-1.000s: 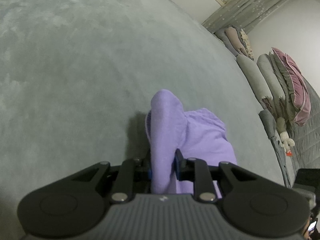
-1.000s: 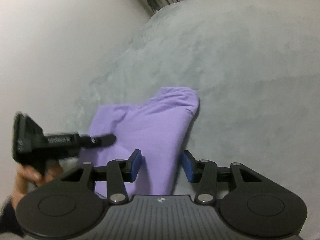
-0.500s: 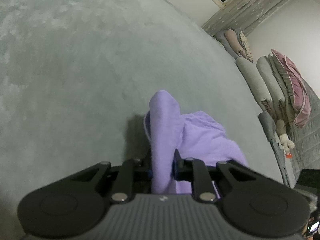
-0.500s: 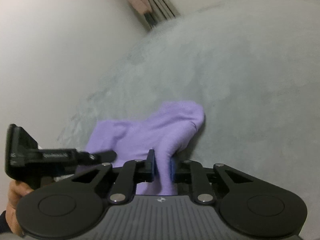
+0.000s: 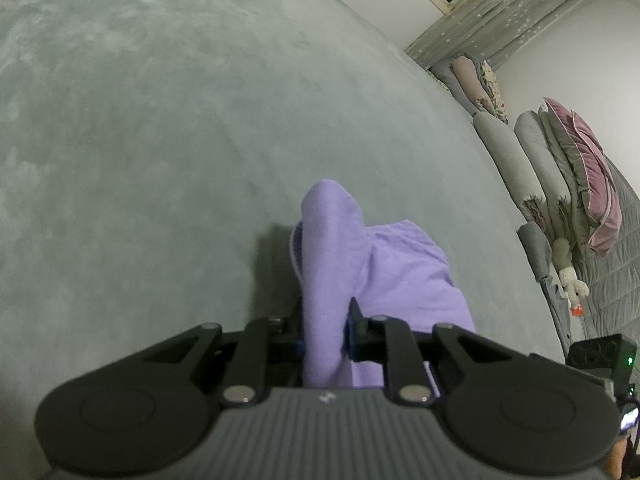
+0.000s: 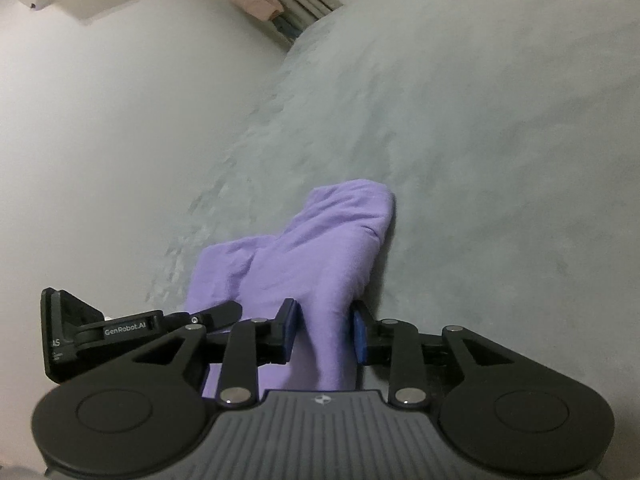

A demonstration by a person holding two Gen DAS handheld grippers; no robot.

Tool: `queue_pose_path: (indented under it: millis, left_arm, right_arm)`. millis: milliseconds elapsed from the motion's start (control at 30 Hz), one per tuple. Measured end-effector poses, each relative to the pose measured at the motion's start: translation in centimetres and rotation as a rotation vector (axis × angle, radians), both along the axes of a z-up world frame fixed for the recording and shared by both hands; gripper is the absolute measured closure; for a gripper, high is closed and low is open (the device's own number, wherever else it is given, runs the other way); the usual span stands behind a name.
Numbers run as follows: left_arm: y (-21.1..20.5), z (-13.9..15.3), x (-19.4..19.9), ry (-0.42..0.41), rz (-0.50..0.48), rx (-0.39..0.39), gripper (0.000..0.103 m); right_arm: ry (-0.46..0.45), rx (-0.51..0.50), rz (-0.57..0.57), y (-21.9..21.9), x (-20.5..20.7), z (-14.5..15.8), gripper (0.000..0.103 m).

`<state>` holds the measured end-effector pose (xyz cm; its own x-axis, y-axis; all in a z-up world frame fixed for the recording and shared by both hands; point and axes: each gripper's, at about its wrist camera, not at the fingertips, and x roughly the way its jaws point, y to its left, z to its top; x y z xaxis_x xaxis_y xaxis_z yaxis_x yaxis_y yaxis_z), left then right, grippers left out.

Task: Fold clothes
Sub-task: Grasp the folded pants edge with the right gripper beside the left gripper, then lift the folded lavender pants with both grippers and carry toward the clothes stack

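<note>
A purple garment (image 5: 400, 272) lies bunched on the grey plush surface (image 5: 160, 140). My left gripper (image 5: 324, 320) is shut on a raised fold of it, which stands up between the pads. In the right wrist view the same garment (image 6: 320, 248) runs back between the blue pads of my right gripper (image 6: 325, 328). Those jaws are opening, with a little space showing beside the fold on the left pad's side. The left gripper (image 6: 224, 312) reaches onto the cloth from the left in that view.
Rolled grey bedding and a pink pillow (image 5: 592, 184) are stacked along the right edge, with a plush toy (image 5: 570, 276) below them. A curtain (image 5: 500, 12) hangs at the back. A pale wall (image 6: 100, 140) borders the surface on the right gripper's left.
The right gripper shut on the garment's fold half a second ago and now stands wider, its view rolled slightly. The left gripper keeps its hold and has not moved.
</note>
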<state>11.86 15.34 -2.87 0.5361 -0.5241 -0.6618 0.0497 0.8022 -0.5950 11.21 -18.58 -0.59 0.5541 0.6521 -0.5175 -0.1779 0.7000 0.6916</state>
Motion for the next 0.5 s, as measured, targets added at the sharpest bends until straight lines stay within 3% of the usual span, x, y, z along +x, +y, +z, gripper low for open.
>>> queue_pose_path:
  millis: [100, 200, 400, 500]
  left_arm:
    - [0.0, 0.0, 0.0, 0.000, -0.001, 0.003, 0.087]
    - [-0.1, 0.1, -0.1, -0.003, 0.000, 0.011, 0.087]
    - [-0.7, 0.6, -0.4, -0.026, -0.006, 0.045, 0.087]
    - [-0.8, 0.9, -0.6, -0.030, -0.002, 0.055, 0.088]
  right_arm:
    - [-0.010, 0.003, 0.005, 0.4, 0.8, 0.0, 0.075]
    - [-0.022, -0.026, -0.007, 1.0, 0.8, 0.1, 0.084]
    - [-0.139, -0.234, -0.016, 4.1, -0.1, 2.6, 0.089]
    - [-0.186, -0.289, -0.026, 4.8, -0.8, 4.0, 0.090]
